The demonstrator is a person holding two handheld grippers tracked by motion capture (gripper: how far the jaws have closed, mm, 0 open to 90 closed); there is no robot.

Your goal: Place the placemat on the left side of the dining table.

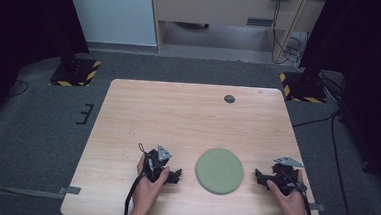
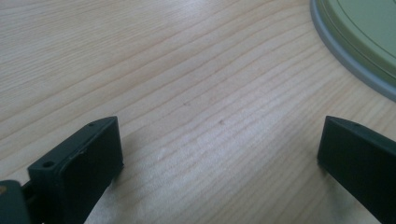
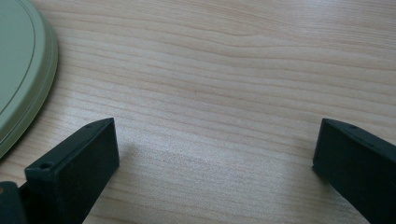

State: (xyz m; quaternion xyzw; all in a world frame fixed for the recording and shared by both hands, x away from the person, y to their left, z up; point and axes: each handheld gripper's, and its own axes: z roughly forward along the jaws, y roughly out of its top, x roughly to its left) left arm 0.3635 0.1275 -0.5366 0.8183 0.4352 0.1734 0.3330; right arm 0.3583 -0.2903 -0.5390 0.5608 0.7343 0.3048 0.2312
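Green plate (image 1: 219,170) sits between both grippers, left gripper (image 1: 175,175) slightly nearer, right gripper (image 1: 259,176) opposite, both sets of fingers spread, holding nothing.

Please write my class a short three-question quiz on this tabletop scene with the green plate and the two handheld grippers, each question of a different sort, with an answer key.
1. True or false: the green plate lies between the left gripper and the right gripper.
2. The left gripper's jaws are: A) shut on the plate, B) open over bare wood, C) shut and empty.
3. Fill in: a small dark round spot sits near the wooden table's ____ edge.

Key: 1 true; 2 B; 3 far.
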